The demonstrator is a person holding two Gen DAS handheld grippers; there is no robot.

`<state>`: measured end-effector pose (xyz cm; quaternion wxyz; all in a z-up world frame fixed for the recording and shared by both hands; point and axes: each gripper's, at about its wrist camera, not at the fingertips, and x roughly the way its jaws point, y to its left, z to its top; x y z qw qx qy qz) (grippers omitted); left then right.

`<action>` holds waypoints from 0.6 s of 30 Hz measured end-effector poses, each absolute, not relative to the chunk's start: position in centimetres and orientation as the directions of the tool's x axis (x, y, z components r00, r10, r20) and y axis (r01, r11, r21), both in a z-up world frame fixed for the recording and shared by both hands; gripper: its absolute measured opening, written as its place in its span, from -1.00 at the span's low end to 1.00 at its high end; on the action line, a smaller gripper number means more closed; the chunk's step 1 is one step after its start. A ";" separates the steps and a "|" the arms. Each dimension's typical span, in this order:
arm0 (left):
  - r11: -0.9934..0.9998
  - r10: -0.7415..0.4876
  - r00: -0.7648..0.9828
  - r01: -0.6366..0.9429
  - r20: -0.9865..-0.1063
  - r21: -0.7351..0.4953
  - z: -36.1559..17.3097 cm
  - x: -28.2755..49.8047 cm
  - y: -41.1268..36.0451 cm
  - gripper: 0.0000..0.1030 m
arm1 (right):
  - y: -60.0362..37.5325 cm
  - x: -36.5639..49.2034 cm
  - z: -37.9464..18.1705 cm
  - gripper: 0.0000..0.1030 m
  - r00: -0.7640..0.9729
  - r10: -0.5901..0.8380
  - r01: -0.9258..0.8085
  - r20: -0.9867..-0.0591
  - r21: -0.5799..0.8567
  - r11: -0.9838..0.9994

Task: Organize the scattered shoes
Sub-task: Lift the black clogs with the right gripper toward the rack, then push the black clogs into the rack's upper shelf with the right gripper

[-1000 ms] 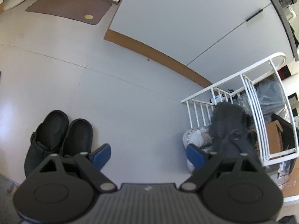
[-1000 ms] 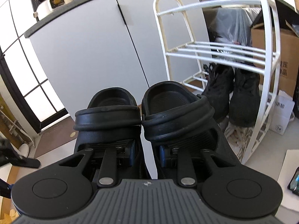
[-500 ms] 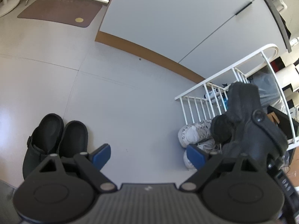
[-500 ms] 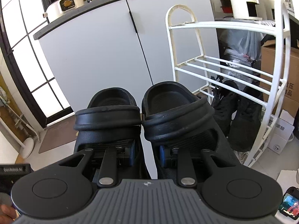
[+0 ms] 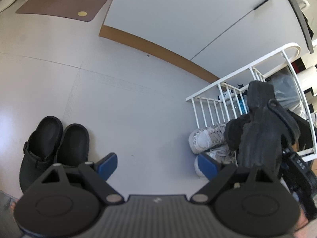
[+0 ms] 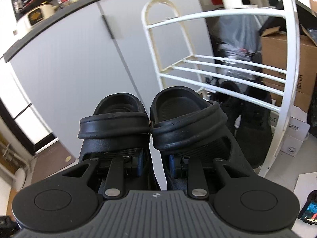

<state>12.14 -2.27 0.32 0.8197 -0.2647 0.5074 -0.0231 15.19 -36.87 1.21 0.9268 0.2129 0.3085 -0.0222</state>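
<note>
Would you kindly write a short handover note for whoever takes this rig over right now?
Right tool: shut on a pair of black clogs, held in the air facing the white shoe rack.
Left tool: open, empty, above the floor.
Done: black sneakers sit low in the rack.
Left: rack the held pair, then the second black clogs on the floor and the white sneakers beside the rack.

Bright daylight, soft shadows, floor glare at left, fisheye-bent edges, right view slightly motion-blurred
</note>
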 end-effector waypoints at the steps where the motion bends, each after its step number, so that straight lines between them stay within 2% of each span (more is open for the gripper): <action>1: 0.859 -0.308 0.485 -0.228 -0.819 -0.458 0.3 12.3 -2.4 0.75 | -37.2 15.6 1.2 -0.46 0.810 0.082 0.184 -0.581 0.383 0.905; 18: 0.859 -0.330 0.424 -0.235 -0.843 -0.455 -2.3 14.4 -3.6 0.75 | -42.8 20.7 3.8 -0.46 0.864 -0.071 0.289 -0.499 0.374 0.881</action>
